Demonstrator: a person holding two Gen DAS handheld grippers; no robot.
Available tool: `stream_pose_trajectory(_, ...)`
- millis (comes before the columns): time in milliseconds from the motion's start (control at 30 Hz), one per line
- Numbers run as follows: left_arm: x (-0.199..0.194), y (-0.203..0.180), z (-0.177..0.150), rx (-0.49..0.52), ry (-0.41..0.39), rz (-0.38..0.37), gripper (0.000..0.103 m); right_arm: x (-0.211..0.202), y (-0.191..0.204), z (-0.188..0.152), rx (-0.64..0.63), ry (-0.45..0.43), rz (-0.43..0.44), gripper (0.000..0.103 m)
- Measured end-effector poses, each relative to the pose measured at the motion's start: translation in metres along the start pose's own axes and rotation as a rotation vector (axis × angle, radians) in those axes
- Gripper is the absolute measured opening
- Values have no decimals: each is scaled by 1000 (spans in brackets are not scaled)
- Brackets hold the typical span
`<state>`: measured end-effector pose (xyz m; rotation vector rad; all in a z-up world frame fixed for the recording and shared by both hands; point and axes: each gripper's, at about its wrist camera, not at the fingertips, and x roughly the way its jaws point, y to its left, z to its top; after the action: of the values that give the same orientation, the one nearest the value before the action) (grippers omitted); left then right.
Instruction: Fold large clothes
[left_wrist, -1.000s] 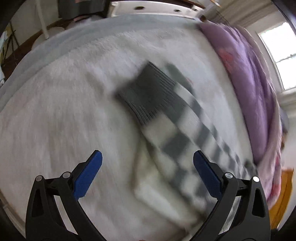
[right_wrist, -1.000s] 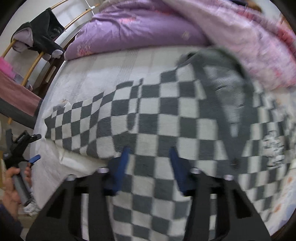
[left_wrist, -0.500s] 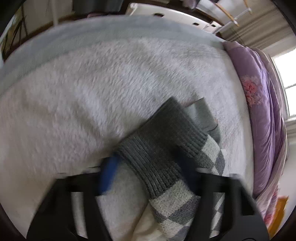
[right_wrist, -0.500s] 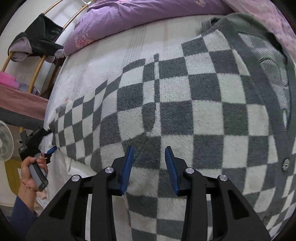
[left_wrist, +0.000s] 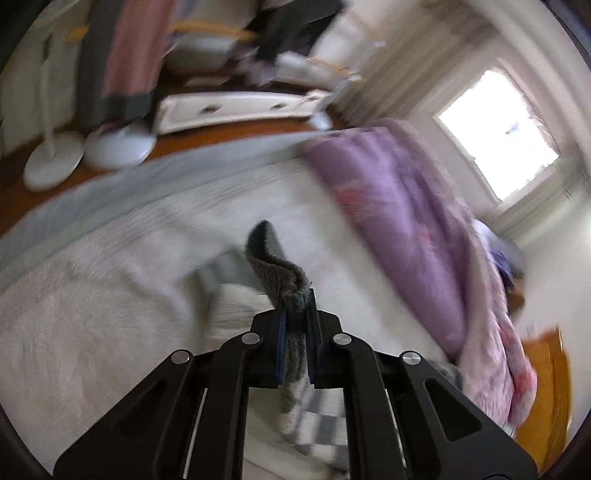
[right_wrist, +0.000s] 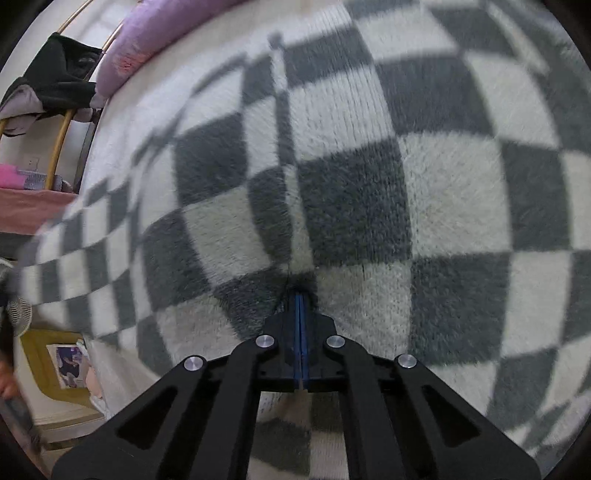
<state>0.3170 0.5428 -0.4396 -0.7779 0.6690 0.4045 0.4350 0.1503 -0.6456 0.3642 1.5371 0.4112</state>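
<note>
On the bed (left_wrist: 110, 325), the big checked sweater (right_wrist: 354, 206) lay spread flat, gray and white squares all over. It filled nearly the whole right wrist view.

The left tongs (left_wrist: 295, 317) were shut tight on the gray ribbed cuff (left_wrist: 275, 264) of the sleeve. The cuff stuck up past the tips toward 12 o'clock and flopped over. The rest of the sleeve hung down under the tongs toward 6 o'clock, where the squares showed again. That part looked lifted off the bed, though the picture was blurry.

The right tongs (right_wrist: 300, 295) were squeezed shut too, blue pads together, with their tips pushed into the fuzzy knit. A little dent and pucker sat right at the tips, so they seemed to pinch a bit of the sweater. How much knit was caught could not be seen.

From the right tongs, the sleeve ran long and thin toward 9 o'clock, and a seam ran up toward 12 o'clock. So the left hand had the far end of the sleeve and the right hand sat at the body of the sweater. The next fold probably meant carrying the cuff over to the body.

A purple quilt (left_wrist: 406, 229) lay along the far side of the bed, toward 2 o'clock in the left view.

No words, tags or brand names could be read anywhere.
</note>
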Motion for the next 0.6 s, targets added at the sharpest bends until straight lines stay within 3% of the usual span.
stream_pose_trajectory(67,-15,-54,-9,79,-23,-61,8,-11,-3,3,7,17,51,0)
stream_pose_trajectory(167,-28,-139,-37,187,-39,-150,8,-65,-26,-4,12,-62,184,1)
stream_pose_trajectory(267,-20,-227,-83,270,-24,-246,8,-124,-73,-15,25,-139,188,1)
stream_pose_trajectory(433,25,-353,-189,353,86,-322,8,-228,-202,-40,63,-262,57,2)
stream_pose_trajectory(600,88,-422,-295,418,213,-286,8,-301,-326,-71,157,-340,-106,4)
